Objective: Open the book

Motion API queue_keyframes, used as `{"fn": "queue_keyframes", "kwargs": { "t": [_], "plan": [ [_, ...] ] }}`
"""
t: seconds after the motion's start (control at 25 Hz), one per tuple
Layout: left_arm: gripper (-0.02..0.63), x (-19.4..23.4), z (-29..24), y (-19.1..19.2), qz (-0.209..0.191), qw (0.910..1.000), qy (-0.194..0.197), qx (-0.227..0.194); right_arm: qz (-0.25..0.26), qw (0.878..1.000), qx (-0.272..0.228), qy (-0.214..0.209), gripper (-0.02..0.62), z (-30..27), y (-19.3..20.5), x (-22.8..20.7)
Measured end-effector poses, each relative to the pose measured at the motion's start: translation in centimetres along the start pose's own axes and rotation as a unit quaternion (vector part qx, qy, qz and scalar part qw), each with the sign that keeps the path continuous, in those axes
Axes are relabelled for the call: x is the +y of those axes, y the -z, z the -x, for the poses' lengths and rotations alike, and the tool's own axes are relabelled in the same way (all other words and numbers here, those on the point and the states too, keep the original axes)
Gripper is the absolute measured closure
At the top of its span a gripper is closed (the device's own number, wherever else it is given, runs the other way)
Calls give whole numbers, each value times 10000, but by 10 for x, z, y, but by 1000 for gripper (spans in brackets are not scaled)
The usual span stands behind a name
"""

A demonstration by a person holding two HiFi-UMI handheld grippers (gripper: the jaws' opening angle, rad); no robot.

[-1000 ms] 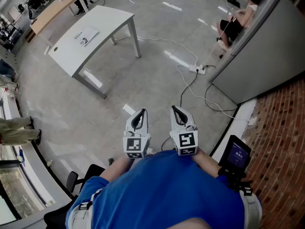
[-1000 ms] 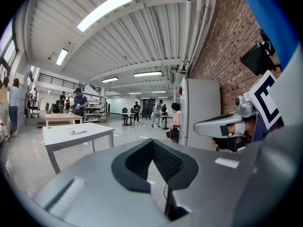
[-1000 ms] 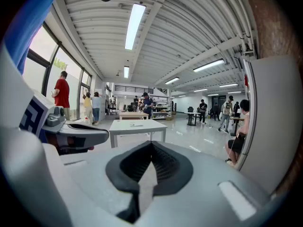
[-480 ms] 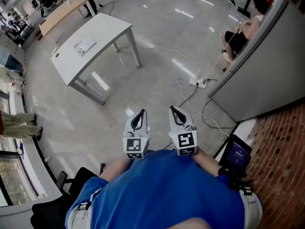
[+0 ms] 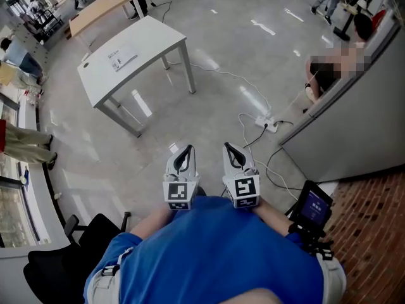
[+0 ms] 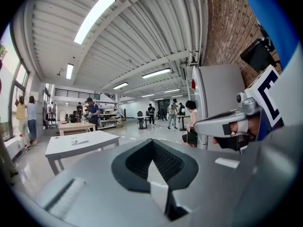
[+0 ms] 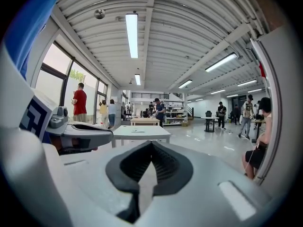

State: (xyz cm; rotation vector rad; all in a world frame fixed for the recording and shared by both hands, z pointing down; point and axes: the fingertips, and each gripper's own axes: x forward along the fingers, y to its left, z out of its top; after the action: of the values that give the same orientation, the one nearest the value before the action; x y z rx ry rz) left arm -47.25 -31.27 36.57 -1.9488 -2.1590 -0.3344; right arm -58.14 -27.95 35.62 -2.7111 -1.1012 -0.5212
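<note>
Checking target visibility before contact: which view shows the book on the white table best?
The head view: it looks down on the book, lying flat on the white table, its printed cover showing. Both gripper views see it nearly edge-on, a thin far-off sliver.

Right gripper [image 7: 151, 144] jaws together, empty; white table [image 7: 142, 133] well ahead.

Book [image 5: 122, 60]: thin, pale, rectangular, dark print on its cover. Lies flat on the white bench [image 5: 152, 38], well in from the edges, slanted to the bench's sides. Looks closed; too far off to make out more detail.
</note>
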Motion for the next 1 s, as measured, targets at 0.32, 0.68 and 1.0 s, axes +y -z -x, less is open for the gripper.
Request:
{"fn": "queue_keyframes", "kwargs": {
  "t": [0.32,0.68,1.0],
  "plan": [
    [598,47,-22,5,-33,9992,-402,80,73,9994,11,-352,592,-57,-1,11],
    [598,139,-69,-3,188,9951,-974,29,265,9958,-83,-875,592,-166,-39,33],
    [600,232,-84,-9,170,9912,-1312,-45,410,9897,-343,-1329,592,-260,-66,81]
  ]
}}
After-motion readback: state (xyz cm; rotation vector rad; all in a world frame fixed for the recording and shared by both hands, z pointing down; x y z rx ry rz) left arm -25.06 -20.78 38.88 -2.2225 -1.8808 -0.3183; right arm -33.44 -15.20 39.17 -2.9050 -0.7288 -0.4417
